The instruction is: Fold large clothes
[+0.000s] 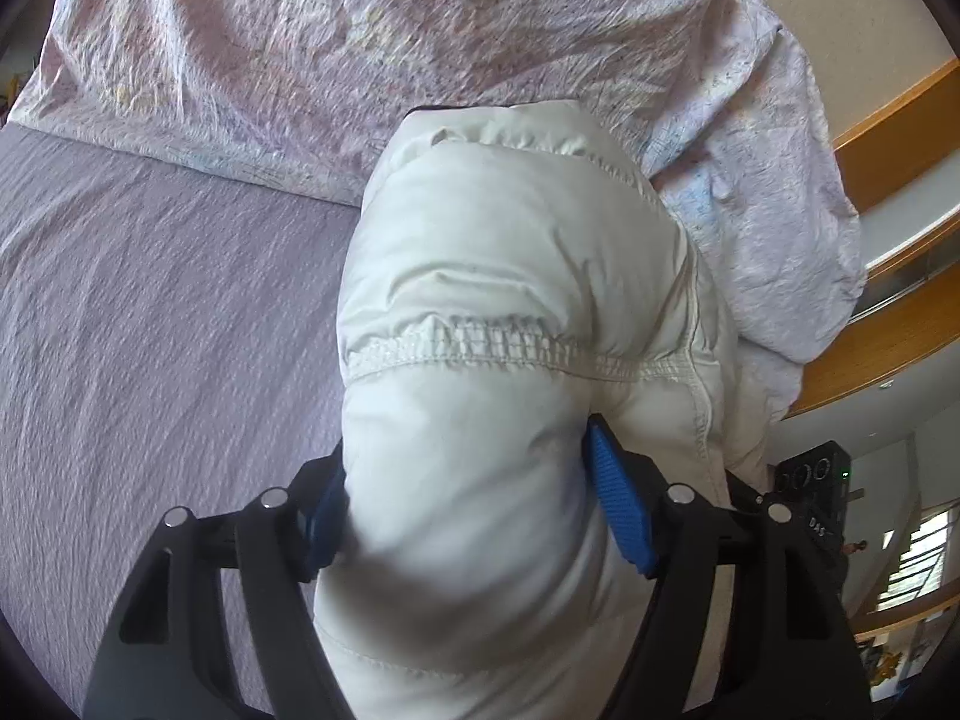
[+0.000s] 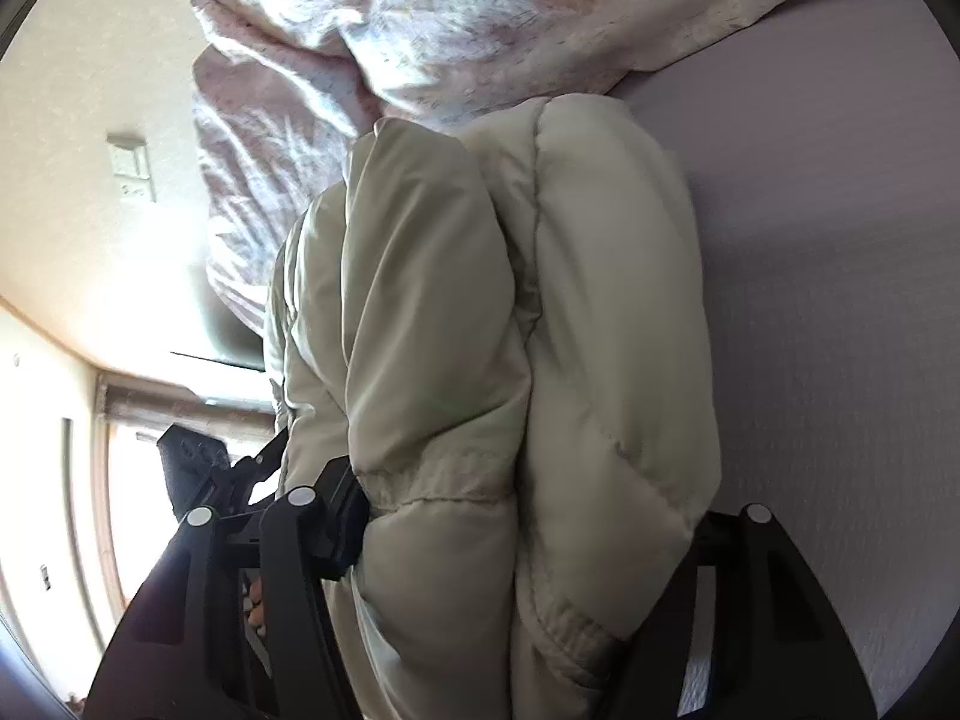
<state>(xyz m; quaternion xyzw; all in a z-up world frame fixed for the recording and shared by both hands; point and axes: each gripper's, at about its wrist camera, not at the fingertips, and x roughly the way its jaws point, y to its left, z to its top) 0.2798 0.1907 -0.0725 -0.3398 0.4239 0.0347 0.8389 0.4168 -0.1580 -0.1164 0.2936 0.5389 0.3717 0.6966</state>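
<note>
Left wrist view: the left gripper (image 1: 474,516) has its blue pads (image 1: 621,510) squeezing a thick fold of the white puffer jacket (image 1: 516,276), which hangs over the purple sheet (image 1: 150,312), right by the crumpled duvet (image 1: 360,60).

Right wrist view: the right gripper (image 2: 528,546) clamps the bunched jacket (image 2: 510,330) too, sheet (image 2: 840,300) off to the right.

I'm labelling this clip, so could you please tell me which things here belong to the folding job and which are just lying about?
Job: white puffer jacket, left gripper, right gripper.
Lying about: crumpled floral duvet, lilac bedsheet, wall switch.
</note>
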